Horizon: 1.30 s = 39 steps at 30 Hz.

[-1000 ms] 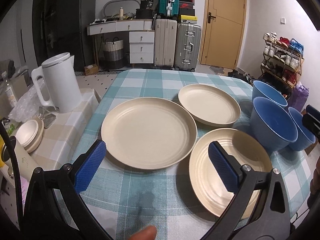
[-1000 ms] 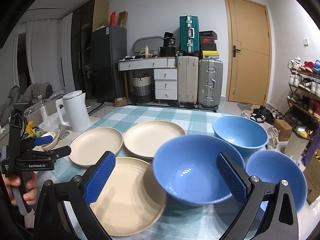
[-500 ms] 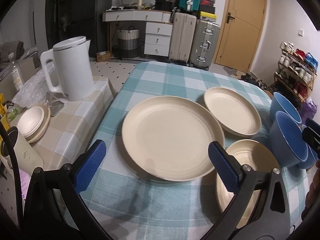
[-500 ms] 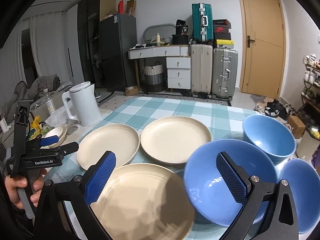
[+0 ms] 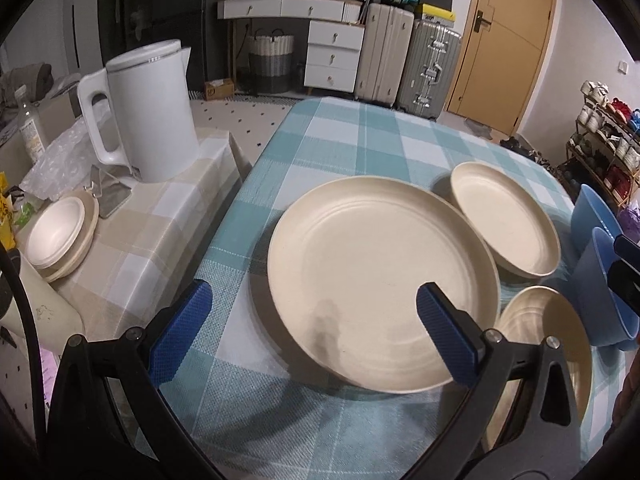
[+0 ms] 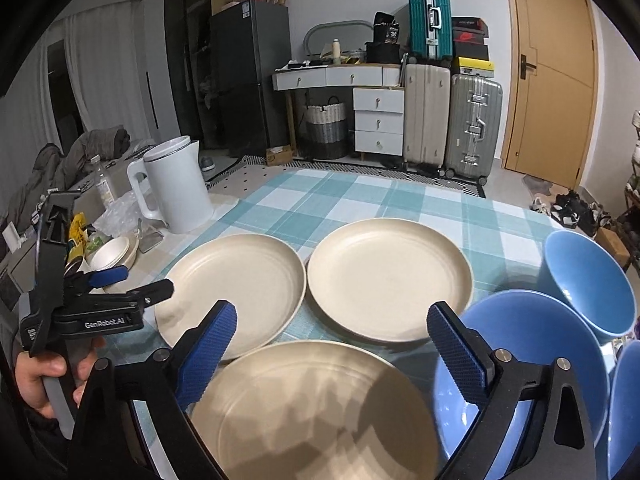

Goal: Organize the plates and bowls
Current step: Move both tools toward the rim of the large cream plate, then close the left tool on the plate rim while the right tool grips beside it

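Note:
Three cream plates lie on the teal checked tablecloth: a left plate, a far plate and a near plate. Three blue bowls crowd the right side. My left gripper is open above the left plate's near-left rim; one finger is over the plate, the other over cloth. My right gripper hovers over the near plate's far rim, its jaws wide and closing, touching nothing.
A white kettle and a stack of small cream dishes sit on a beige checked side table left of the main table's edge. A hand holds the left gripper. Suitcases, drawers and a door stand behind.
Both grippers have moved left. The left one has come lower and nearer to the left plate. The right one has shifted from the near blue bowl to the near plate.

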{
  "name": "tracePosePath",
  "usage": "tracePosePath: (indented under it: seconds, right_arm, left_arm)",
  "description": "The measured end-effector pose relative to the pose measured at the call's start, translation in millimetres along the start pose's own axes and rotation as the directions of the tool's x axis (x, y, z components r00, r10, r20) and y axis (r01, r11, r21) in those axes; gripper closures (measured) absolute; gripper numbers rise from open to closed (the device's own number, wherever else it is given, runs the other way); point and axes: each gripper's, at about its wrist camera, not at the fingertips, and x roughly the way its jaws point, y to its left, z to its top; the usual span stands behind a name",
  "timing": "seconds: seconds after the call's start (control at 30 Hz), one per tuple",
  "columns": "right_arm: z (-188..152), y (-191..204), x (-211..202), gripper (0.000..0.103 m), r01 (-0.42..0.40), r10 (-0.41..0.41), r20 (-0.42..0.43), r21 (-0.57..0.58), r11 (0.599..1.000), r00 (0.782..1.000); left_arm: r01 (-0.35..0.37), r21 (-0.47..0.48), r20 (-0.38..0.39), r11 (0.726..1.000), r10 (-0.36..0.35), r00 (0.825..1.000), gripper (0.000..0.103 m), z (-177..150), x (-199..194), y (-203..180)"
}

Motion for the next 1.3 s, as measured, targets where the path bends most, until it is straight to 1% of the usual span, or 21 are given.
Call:
tracePosePath:
  seconds: [0.2,0.37,0.63,0.7,0.77,1.0,1.07,1.1,1.17,1.3]
  right_arm:
    - [3,5,25,0.008,-0.017,0.017,-0.036,-0.004,1.0,0.999]
    - [5,10,41,0.01,-0.032,0.031,-0.065,-0.005,0.999,0.997]
    - [7,14,72,0.023,-0.069,0.069,-0.13,0.004,0.998,0.989]
    - [5,15,79,0.027,-0.079,0.08,-0.146,0.012,0.997,0.986]
    - [4,16,88,0.03,-0.087,0.089,-0.165,0.016,0.996,0.982]
    - [0,24,108,0.04,-0.112,0.112,-0.208,0.013,0.994,0.972]
    - [-2,26,113,0.043,-0.117,0.116,-0.216,0.009,0.993,0.969]
    - [-2,27,115,0.044,-0.117,0.116,-0.222,0.009,0.993,0.968]
    - [-3,28,119,0.044,-0.124,0.123,-0.228,0.013,0.992,0.966]
    - [-3,30,126,0.049,-0.12,0.118,-0.24,0.009,0.993,0.964]
  left_arm:
    - [-0.019,0.002,-0.027,1.0,0.019,0.999,0.001,5,18,3]
    - [-0.011,-0.013,-0.049,1.0,0.01,0.999,0.001,1,24,10]
    - [0.009,-0.04,-0.063,0.999,-0.012,0.998,0.003,-3,30,21]
    - [0.014,-0.041,-0.071,0.999,-0.017,0.997,0.007,-4,31,23]
    - [0.017,-0.047,-0.087,0.999,-0.021,0.996,0.015,-6,34,24]
    - [0.038,-0.051,-0.114,0.998,-0.044,0.993,0.028,-9,41,23]
    - [0.041,-0.051,-0.119,0.998,-0.047,0.992,0.034,-10,41,22]
    - [0.042,-0.053,-0.121,0.998,-0.048,0.991,0.035,-10,42,22]
    - [0.046,-0.054,-0.126,0.998,-0.052,0.991,0.04,-11,43,22]
    - [0.044,-0.054,-0.128,0.998,-0.051,0.99,0.049,-12,44,22]
